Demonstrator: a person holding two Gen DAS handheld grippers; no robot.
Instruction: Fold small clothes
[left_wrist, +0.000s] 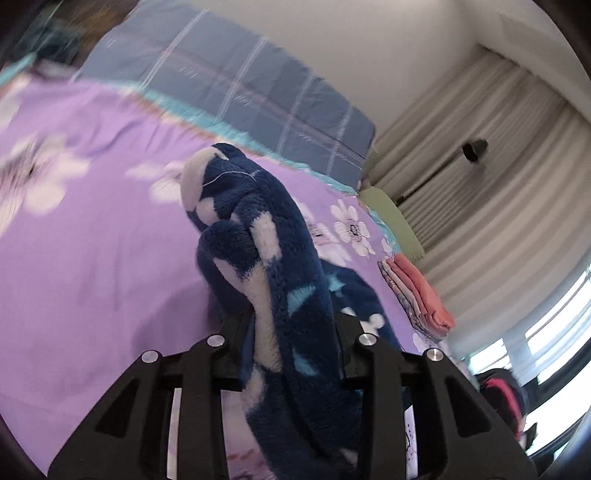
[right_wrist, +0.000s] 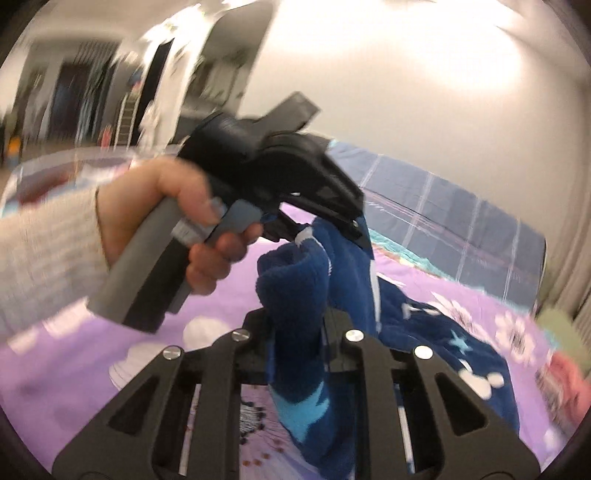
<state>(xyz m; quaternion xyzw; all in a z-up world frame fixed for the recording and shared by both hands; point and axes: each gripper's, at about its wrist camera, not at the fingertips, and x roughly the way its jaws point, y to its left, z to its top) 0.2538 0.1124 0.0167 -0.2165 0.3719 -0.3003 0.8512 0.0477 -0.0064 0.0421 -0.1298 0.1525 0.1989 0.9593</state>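
Gripping a fluffy navy fleece garment with white and blue patches (left_wrist: 280, 266), left claw (left_wrist: 291, 325) clamps it. Right claw (right_wrist: 295, 325) pinches another fold above the purple flowered bedsheet (left_wrist: 92, 240).

Purple floral bedsheet (left_wrist: 92, 258), plaid pillow (left_wrist: 240, 85), folded pink clothes (left_wrist: 424, 299)

2 grippers (left_wrist: 291, 332) (right_wrist: 295, 332), 1 fleece garment (left_wrist: 266, 251), perhaps 1 folded pile (left_wrist: 421, 295).
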